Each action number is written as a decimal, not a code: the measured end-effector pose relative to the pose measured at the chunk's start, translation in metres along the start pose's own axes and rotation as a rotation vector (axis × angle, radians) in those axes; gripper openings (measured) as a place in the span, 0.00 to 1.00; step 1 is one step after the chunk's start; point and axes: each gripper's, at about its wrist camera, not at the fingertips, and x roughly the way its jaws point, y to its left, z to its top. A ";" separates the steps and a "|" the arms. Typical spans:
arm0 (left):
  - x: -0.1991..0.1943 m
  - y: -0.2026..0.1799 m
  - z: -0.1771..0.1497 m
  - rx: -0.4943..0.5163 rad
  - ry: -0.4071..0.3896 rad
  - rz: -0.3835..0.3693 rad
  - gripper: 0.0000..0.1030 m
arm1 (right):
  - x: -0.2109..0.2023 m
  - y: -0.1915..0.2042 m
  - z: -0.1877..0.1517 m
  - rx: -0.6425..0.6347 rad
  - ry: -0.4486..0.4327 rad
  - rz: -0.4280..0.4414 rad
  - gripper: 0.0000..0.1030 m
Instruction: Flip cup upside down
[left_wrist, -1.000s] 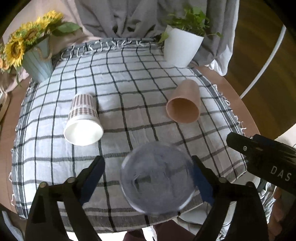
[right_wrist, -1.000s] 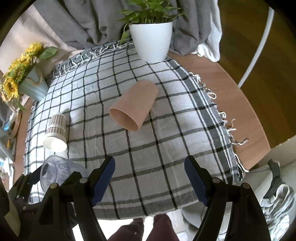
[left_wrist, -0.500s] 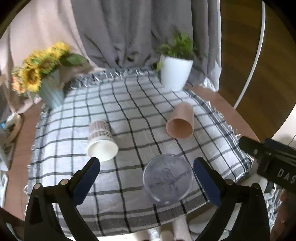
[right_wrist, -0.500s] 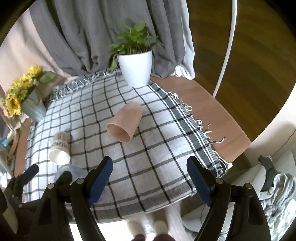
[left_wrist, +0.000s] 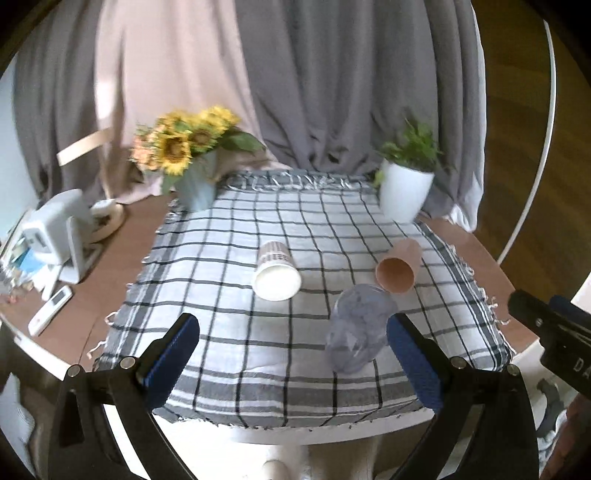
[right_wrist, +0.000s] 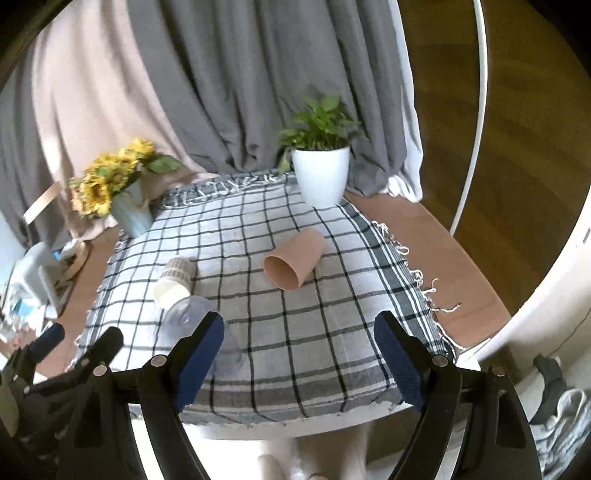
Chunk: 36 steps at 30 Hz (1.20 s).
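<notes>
A clear plastic cup (left_wrist: 356, 334) stands upside down, base up, on the checked cloth (left_wrist: 229, 332) near the table's front edge; it also shows in the right wrist view (right_wrist: 192, 314). A white patterned paper cup (left_wrist: 276, 271) (right_wrist: 173, 284) and a tan cup (left_wrist: 398, 271) (right_wrist: 295, 262) lie on their sides with mouths toward me. My left gripper (left_wrist: 291, 354) is open and empty, held back above the front edge, apart from the clear cup. My right gripper (right_wrist: 299, 358) is open and empty to the right of it.
A sunflower vase (left_wrist: 195, 184) stands at the back left and a white potted plant (left_wrist: 404, 195) at the back right. A white device (left_wrist: 55, 229) and a remote (left_wrist: 50, 310) lie on the wooden table left of the cloth. Grey curtains hang behind.
Both grippers have pulled back and up from the table. The clear cup, between the left fingers a second ago, now stands free upside down on the cloth.
</notes>
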 end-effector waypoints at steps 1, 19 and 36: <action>-0.005 0.002 -0.002 -0.009 -0.005 0.005 1.00 | -0.006 -0.001 -0.003 -0.001 -0.011 0.008 0.81; -0.063 0.004 -0.014 0.010 -0.123 0.019 1.00 | -0.062 0.002 -0.031 -0.042 -0.128 0.066 0.81; -0.069 0.003 -0.018 0.020 -0.129 0.016 1.00 | -0.075 0.009 -0.037 -0.068 -0.166 0.083 0.81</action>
